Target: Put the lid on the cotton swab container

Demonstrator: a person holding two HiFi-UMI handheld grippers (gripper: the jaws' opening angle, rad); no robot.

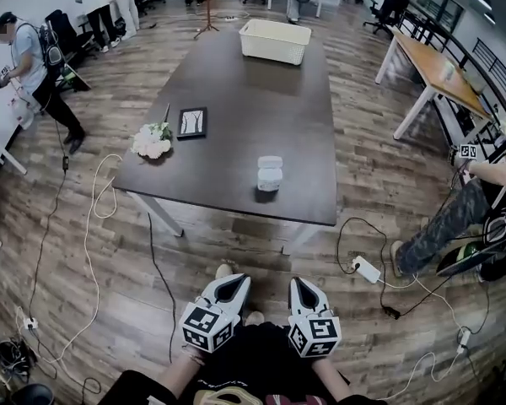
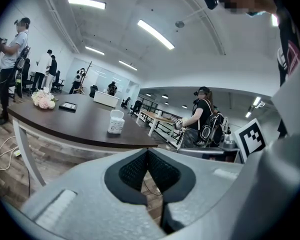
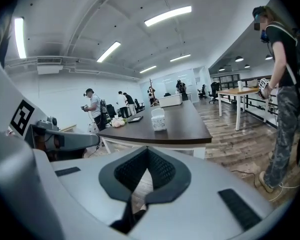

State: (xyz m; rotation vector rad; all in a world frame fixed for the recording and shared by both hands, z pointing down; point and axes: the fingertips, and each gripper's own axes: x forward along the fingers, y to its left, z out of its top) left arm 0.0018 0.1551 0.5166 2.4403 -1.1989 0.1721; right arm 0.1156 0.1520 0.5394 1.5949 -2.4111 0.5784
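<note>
The cotton swab container (image 1: 270, 175) is a small white tub near the front edge of the dark table (image 1: 236, 99). Its lid (image 1: 270, 163) looks tipped open behind it. The tub also shows far ahead in the left gripper view (image 2: 116, 122) and in the right gripper view (image 3: 158, 119). My left gripper (image 1: 234, 287) and right gripper (image 1: 302, 289) hang side by side over the floor, well short of the table. Each has its jaws closed tip to tip with nothing between them, as the left gripper (image 2: 147, 152) and the right gripper (image 3: 147, 151) show in their own views.
On the table are a white basket (image 1: 275, 40) at the far end, a flower bunch (image 1: 153, 140) and a dark framed tablet (image 1: 192, 122) at the left. Cables and a power strip (image 1: 367, 268) lie on the wood floor. People stand at the left (image 1: 29, 66) and right (image 1: 455, 218).
</note>
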